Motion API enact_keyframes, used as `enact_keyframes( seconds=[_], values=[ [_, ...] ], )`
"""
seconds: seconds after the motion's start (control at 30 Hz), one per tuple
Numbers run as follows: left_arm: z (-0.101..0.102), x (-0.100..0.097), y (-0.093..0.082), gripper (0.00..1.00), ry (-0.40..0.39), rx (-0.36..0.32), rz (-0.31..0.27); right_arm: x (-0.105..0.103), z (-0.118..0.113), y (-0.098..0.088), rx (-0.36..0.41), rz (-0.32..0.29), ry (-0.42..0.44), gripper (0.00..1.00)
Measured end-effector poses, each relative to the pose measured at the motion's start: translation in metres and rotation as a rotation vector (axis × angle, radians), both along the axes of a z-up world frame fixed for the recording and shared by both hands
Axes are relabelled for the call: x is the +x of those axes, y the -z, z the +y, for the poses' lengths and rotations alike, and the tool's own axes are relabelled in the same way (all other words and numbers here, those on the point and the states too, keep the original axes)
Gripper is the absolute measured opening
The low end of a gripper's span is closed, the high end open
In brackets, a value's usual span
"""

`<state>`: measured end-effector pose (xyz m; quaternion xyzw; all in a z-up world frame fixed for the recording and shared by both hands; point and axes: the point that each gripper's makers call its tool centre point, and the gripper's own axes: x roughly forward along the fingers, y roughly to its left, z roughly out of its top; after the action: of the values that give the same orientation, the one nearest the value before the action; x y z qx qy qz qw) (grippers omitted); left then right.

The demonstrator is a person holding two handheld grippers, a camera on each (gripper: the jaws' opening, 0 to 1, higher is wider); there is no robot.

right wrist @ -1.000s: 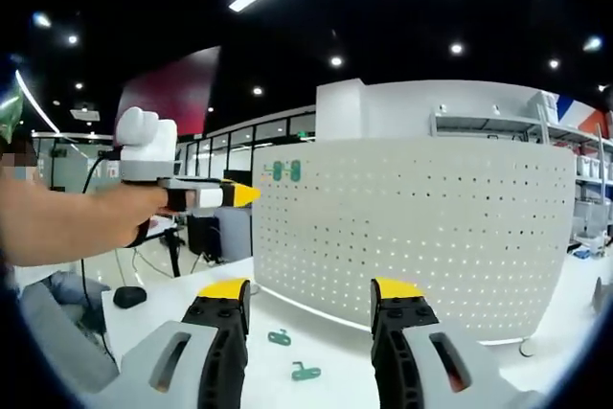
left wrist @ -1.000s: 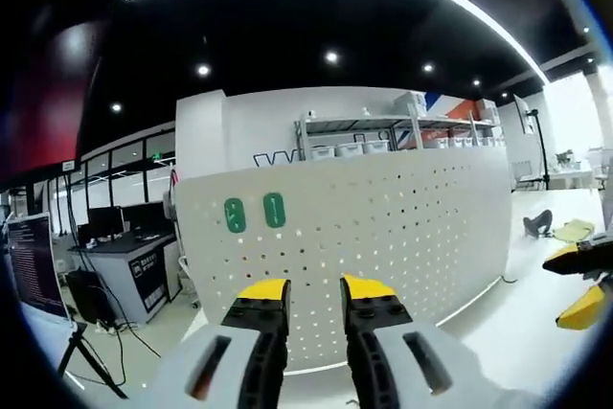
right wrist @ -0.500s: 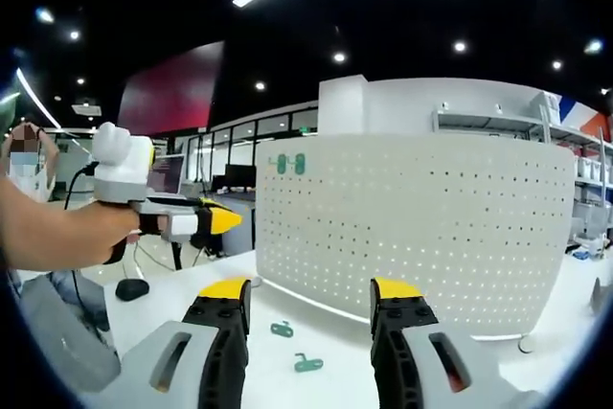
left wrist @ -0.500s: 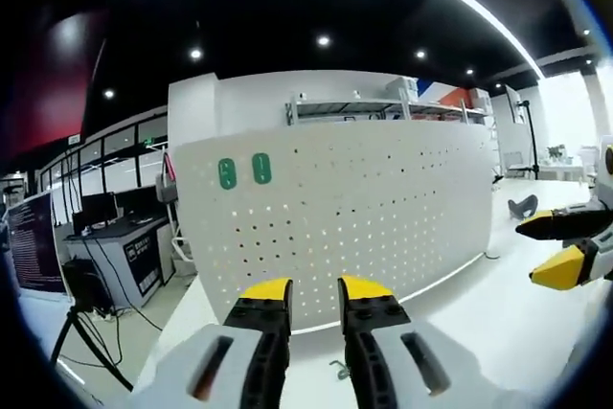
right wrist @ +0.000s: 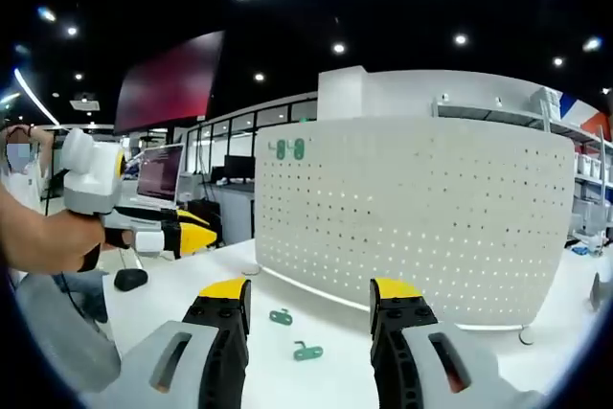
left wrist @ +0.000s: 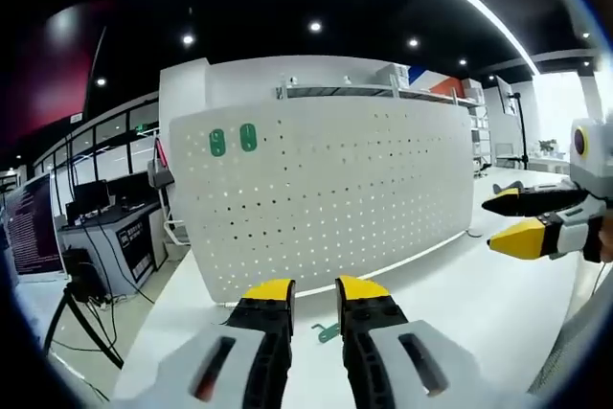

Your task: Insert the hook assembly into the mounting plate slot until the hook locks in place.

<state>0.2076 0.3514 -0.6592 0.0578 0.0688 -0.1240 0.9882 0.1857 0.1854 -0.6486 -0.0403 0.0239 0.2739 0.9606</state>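
Observation:
A white pegboard mounting plate (left wrist: 326, 189) (right wrist: 421, 217) stands upright on the white table. Two green hooks (left wrist: 230, 139) (right wrist: 287, 148) hang near its top left corner. Two loose green hooks lie on the table before it, one (right wrist: 281, 316) further back and one (right wrist: 307, 352) nearer; a single green hook (left wrist: 328, 331) peeks between my left jaws. My left gripper (left wrist: 312, 292) is open with a narrow gap, nothing in it, and it also shows from the side (right wrist: 187, 237) held in a hand. My right gripper (right wrist: 311, 291) is open and empty, also seen from the side (left wrist: 522, 222).
A black mouse-like object (right wrist: 129, 280) lies on the table at the left. Desks with monitors (left wrist: 96, 208) and a tripod (left wrist: 81, 323) stand beyond the table's left edge. Shelving (left wrist: 383, 93) rises behind the plate. A person's arm (right wrist: 38, 241) holds the left gripper.
Both cameras have dropped lower toward the table. My left gripper has moved down and back from the plate, bringing a loose hook into its view. Neither gripper has opened, shut or taken anything.

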Motion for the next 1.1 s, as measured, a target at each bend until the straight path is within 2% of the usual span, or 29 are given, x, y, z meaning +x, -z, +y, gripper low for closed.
enact_keyframes(
  seconds=[0.23, 0.4, 0.83, 1.1],
  values=[
    [0.003, -0.01, 0.013, 0.19, -0.004, 0.003, 0.03, 0.0, -0.001, 0.005, -0.005, 0.009, 0.003, 0.51],
    [0.007, -0.012, 0.025, 0.19, -0.007, 0.005, 0.063, 0.002, -0.002, 0.015, -0.012, 0.03, 0.005, 0.51],
    [0.0, -0.017, 0.063, 0.22, 0.029, -0.006, 0.201, 0.016, -0.006, 0.03, -0.05, 0.066, -0.01, 0.5],
    [-0.003, -0.021, 0.071, 0.23, 0.048, -0.009, 0.239, 0.03, -0.002, 0.055, -0.117, 0.132, -0.078, 0.47]
  ],
)
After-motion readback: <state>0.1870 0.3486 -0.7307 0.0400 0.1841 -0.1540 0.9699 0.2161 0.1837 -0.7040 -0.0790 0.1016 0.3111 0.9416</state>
